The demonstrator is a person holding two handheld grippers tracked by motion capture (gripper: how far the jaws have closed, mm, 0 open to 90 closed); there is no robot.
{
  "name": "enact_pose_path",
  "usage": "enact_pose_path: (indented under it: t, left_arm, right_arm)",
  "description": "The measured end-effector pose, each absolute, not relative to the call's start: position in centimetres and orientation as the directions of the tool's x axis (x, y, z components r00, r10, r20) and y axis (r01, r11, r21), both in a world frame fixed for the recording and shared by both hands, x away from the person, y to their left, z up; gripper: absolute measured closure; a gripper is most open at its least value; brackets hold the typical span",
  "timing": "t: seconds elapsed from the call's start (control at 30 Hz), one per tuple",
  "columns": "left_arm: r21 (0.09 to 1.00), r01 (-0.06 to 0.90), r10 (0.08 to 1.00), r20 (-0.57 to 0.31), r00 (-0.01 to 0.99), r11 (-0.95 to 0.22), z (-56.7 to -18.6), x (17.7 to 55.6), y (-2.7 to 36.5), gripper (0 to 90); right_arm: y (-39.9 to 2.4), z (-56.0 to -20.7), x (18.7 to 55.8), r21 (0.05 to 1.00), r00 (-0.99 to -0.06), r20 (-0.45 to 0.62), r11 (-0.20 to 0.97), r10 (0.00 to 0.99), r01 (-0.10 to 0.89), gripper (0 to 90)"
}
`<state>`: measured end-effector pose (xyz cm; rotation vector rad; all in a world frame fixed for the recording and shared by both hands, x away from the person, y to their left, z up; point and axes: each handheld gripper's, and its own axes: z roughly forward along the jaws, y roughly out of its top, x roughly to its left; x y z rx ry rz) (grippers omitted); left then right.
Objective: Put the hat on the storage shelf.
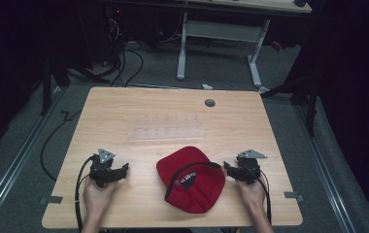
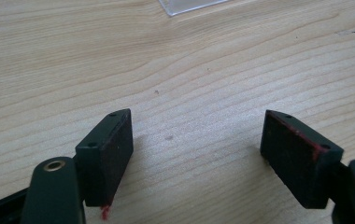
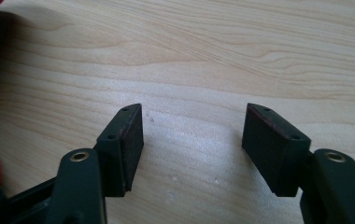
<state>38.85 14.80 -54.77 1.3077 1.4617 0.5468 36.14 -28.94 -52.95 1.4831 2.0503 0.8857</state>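
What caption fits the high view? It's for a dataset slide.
Two hand-held grippers, left and right, rest open either side of an upturned red cap on a wooden table.

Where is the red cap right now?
In the high view, the red cap lies upside down on the wooden table near its front edge, between the two claws, closer to the right claw.

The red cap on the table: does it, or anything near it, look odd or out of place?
The red cap lies upside down between the two grippers, its dark inner band and label facing up. In the left gripper view, the left gripper has red smears on the edges of its open jaws. Nothing is spilled.
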Motion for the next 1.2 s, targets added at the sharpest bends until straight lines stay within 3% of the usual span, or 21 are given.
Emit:
enact_pose_path:
  t: [0.4, 1.2]
  left_arm:
    - [0.853, 0.428, 0.908, -0.391, 0.149, 0.298, -54.8, 38.8, 14.8, 25.7]
    - [0.853, 0.428, 0.908, -0.391, 0.149, 0.298, -54.8, 38.9, 14.8, 25.8]
  right_arm:
    - [-29.8, -52.1, 34.1, 0.752, -0.326, 0.083, 0.156, 0.942, 0.640, 40.9]
    - [-30.4, -48.8, 29.5, 0.832, -0.392, 0.103, 0.137, 0.914, 0.538, 38.3]
